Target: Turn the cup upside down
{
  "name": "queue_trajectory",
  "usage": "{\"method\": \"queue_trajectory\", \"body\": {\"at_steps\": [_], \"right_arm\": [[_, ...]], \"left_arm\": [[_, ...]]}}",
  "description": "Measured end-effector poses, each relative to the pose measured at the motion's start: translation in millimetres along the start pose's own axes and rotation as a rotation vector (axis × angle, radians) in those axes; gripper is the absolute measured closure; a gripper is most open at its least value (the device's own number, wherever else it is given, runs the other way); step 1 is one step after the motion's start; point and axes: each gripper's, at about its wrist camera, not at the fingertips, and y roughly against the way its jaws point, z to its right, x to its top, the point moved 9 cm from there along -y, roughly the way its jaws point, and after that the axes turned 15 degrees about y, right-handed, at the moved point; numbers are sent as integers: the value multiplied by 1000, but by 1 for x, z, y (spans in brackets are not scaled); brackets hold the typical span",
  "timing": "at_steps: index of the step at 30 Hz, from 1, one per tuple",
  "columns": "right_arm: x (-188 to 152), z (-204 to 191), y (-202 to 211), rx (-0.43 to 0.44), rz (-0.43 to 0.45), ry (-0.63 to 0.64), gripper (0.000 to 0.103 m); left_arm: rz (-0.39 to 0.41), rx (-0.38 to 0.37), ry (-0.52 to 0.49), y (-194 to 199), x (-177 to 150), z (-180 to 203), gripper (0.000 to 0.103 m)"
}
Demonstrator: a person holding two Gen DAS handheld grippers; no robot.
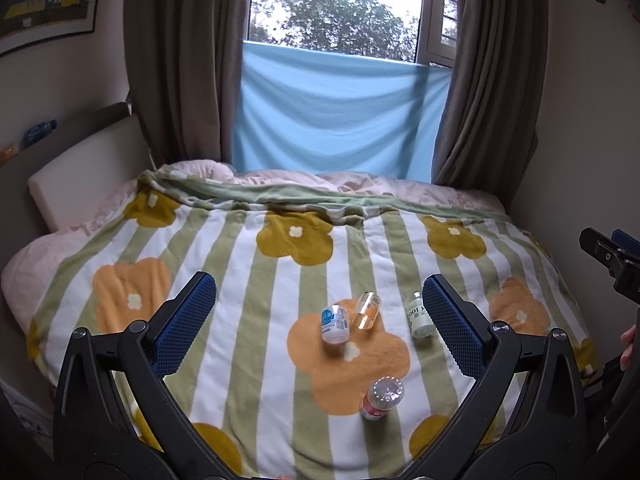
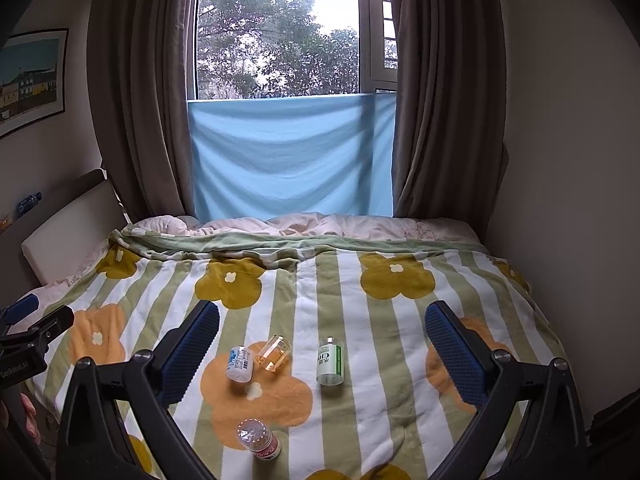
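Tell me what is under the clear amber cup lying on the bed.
The amber cup lies on its side on the striped flower blanket, over the edge of an orange flower. A pink quilt shows beyond the blanket. Whatever lies beneath the blanket is covered.

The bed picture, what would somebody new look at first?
Probably the striped blanket with big orange and mustard flowers, covering the bed. In its middle lie four little containers: a clear amber cup tipped on its side, a white bottle left of it, a green-labelled bottle to its right, and a red-labelled bottle nearest the camera. Behind, a blue cloth hangs under the window.
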Motion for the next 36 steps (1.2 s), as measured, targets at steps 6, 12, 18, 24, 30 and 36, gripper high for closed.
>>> {"method": "queue_trajectory", "body": {"at_steps": [6, 12, 18, 24, 30, 36], "right_arm": [[2, 1, 0, -1, 3, 0, 0], [13, 1, 3, -9, 22, -2, 0], [14, 1, 5, -10, 25, -2, 0], [17, 3, 8, -14, 33, -2, 0], [20, 6, 11, -20, 40, -2, 0], [25, 9, 16, -24, 52, -2, 0]], "left_arm": [[4, 0, -1, 0, 1, 0, 0], [13, -5, -5, 4, 3, 0, 0], [32, -8, -15, 9, 7, 3, 0], [67, -13, -27, 17, 11, 8, 0], [166, 24, -54, 32, 21, 11, 0], [180, 6, -28, 35, 23, 12, 0]]}}
